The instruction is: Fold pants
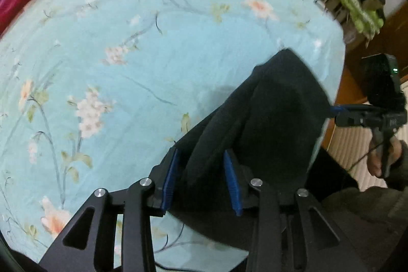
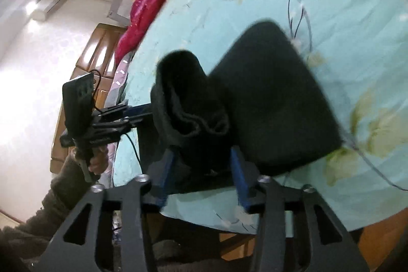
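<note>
Firstly, left hand-held gripper (image 1: 202,180) clamped dark pants (image 1: 267,114) between blue pads; right hand-held gripper (image 2: 204,175) likewise, though blur left grip depth unclear. Pants hung bunched, lifted above floral bed (image 1: 127,68), near its edge. Folding seemingly early: no flat fold laid. Both held level, facing each other.

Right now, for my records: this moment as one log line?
pants lifted over bed sheet | left hand-held gripper gripping | right hand-held gripper gripping
</note>
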Demonstrator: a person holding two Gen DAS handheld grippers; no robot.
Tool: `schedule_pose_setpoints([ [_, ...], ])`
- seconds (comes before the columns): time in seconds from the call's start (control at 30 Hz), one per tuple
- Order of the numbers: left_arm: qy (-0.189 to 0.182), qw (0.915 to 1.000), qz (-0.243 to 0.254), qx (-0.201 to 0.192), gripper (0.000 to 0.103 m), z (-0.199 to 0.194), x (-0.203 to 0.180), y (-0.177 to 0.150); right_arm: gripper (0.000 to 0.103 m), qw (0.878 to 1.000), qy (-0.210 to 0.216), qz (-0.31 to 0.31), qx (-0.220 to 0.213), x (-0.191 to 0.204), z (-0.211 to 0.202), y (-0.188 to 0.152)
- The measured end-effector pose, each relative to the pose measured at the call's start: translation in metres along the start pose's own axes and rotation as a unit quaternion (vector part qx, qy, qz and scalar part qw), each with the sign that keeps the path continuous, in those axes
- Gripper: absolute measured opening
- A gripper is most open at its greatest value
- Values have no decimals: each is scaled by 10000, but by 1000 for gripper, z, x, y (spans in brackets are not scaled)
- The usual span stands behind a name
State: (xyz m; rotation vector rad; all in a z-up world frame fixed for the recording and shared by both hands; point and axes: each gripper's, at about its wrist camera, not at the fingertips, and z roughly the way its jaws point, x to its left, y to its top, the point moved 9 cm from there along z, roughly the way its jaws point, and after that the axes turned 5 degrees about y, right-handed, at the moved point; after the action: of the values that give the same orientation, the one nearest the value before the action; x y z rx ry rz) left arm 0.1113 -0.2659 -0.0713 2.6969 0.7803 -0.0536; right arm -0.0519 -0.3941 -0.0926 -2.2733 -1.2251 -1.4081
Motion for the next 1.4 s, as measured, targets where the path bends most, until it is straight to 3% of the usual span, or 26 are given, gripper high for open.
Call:
schedule_pose_setpoints([
  [0.1, -6, 9993, -106, -368, 63, -22, -1, 8, 67, 9994, 84, -3, -350, 2, -18, 15],
  [0.13, -9, 9989, -170, -445, 64, -24, -1, 11, 68, 9989, 141, -17, -444, 3, -20, 21],
  [0.27, -296, 9981, -438, -323, 64, -16, -22, 19, 69, 9992, 132, 16, -389, 12, 0, 21],
  [0.4, -537, 9979, -296, -200, 64, -5, -46, 28, 70, 9997, 51, -82, -243, 19, 1, 0],
  [0.5, -430, 9990, 7, -70, 64, 5, -59, 39, 70, 9997, -25, -102, -215, 10, -5, -15],
  [0.63, -165, 9995, 287, -2, 64, 11, -64, 56, 70, 9992, 231, 125, -299, 1, -10, -24],
  [0.83, -1014, 9945, -58, 238, 74, 20, -70, 65, 70, 9984, 489, 92, -260, 2, 3, -30],
  [0.93, -988, 9939, 32, 485, 75, 39, -76, 61, 70, 9977, 596, 115, -291, 1, 9, -33],
  [1.0, -879, 9946, 19, 554, 71, 51, -77, 59, 70, 9971, 665, 141, -349, 0, 10, -34],
  [1.03, -902, 9946, -22, 516, 55, 53, -78, 59, 65, 9968, 680, 133, -402, 0, 12, -32],
  [1.07, -1004, 9939, -78, 460, 47, 51, -81, 60, 44, 9969, 631, 79, -457, 1, 13, -31],
  [1.1, -973, 9944, -146, 389, 45, 48, -82, 60, 33, 9977, 504, -22, -444, 0, 14, -30],
  [1.17, -969, 9949, -202, 178, 40, 36, -84, 60, 33, 9979, 514, 70, -393, -1, 15, -30],
  [1.27, -1155, 9926, -329, -186, 38, 5, -95, 63, 33, 9950, 874, 89, -477, 15, 4, -27],
  [1.4, -1178, 9915, -195, -511, 40, -15, -122, 86, 33, 9895, 1140, -129, -879, 35, -33, -16],
])
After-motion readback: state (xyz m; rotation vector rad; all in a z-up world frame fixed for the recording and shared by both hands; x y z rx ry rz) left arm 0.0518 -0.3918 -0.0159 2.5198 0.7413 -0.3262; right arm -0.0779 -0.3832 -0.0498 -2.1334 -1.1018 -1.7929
